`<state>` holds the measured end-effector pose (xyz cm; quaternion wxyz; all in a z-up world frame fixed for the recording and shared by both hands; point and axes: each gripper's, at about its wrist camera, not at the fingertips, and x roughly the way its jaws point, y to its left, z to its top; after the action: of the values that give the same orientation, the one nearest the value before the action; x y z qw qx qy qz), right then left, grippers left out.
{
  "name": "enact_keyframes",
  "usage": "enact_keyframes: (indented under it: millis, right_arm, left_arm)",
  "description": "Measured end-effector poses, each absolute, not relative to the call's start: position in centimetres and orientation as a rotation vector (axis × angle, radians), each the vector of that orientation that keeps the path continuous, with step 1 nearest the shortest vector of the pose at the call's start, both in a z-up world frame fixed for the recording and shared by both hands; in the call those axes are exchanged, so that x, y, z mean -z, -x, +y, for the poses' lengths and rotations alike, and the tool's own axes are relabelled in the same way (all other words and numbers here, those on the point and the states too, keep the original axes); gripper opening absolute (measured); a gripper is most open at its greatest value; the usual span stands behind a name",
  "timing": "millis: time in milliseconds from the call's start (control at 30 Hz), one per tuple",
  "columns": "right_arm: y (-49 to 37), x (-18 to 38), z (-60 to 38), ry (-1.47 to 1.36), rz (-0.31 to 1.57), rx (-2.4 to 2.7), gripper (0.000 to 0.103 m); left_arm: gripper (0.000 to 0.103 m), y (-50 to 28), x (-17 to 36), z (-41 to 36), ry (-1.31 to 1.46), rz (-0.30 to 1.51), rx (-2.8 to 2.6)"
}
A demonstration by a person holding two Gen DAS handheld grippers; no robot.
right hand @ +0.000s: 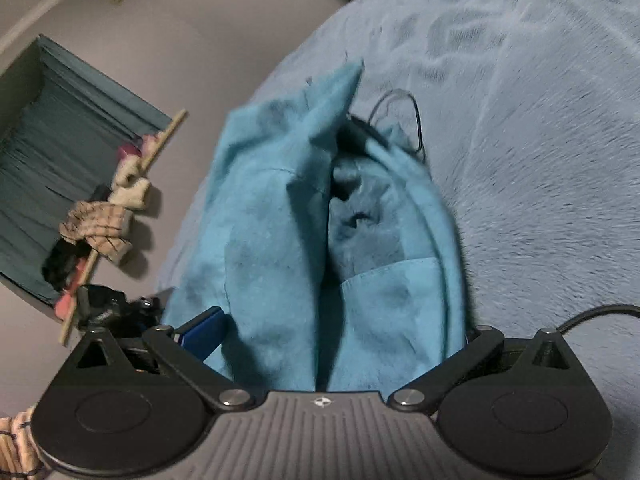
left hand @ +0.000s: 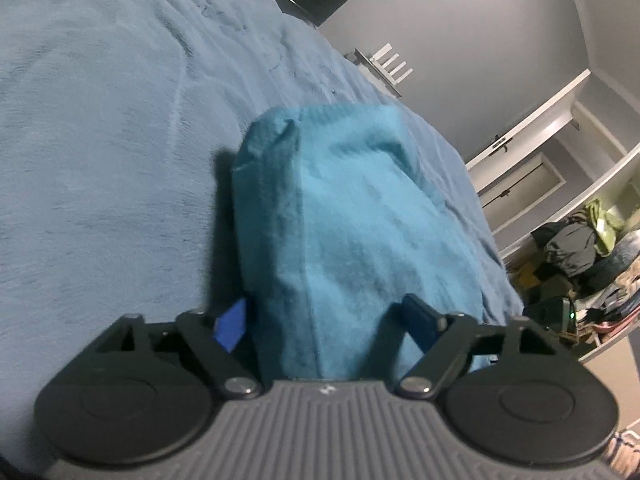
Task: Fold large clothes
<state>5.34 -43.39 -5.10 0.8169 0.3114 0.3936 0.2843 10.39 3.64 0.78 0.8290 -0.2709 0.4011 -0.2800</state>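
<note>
Right wrist: black cable (right hand: 404, 116) behind turquoise garment (right hand: 280, 220) (bunched) — blue blanket (right hand: 540, 160) underneath.

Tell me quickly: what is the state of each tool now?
Left tool: open, turquoise garment between its fingers.
Right tool: open wide, same garment between its fingers.

Left hand-held gripper (left hand: 325, 322), black linkages, blue fingers (left hand: 231, 326), ribbed grey body, silver screws

fuzzy blue blanket (left hand: 100, 160) covering the bed, pile of dark clothes (left hand: 576, 248) sitting on white shelves (left hand: 560, 128), socks and rags (right hand: 116, 208) hanging off a wooden stick (right hand: 124, 220), black cord (right hand: 400, 120) lying around
</note>
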Motion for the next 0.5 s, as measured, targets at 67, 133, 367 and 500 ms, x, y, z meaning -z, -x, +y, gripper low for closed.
enact_keyframes:
  millis: [67,133,367,500]
  right_arm:
    - [-5.5,5.1,-42.5,-0.645,0.824,-0.624,0.102]
    - [-5.4,4.7,-41.7,-0.603,0.812,-0.641,0.09]
    - [-3.6,0.4,-40.0,-0.585,0.733,-0.691,0.063]
    - [-4.8,-2.2,-36.5,-0.609,0.689,-0.752,0.063]
  left_arm:
    - [0.076,-10.4,-1.3,2.6,0.542,0.84,0.586]
    - [0.055,-9.9,-2.3,2.0,0.474,0.803,0.598]
    - [0.043,-8.3,-7.2,3.1,0.358,0.696,0.62]
    - [0.043,-8.6,-10.2,6.4,0.344,0.669,0.557]
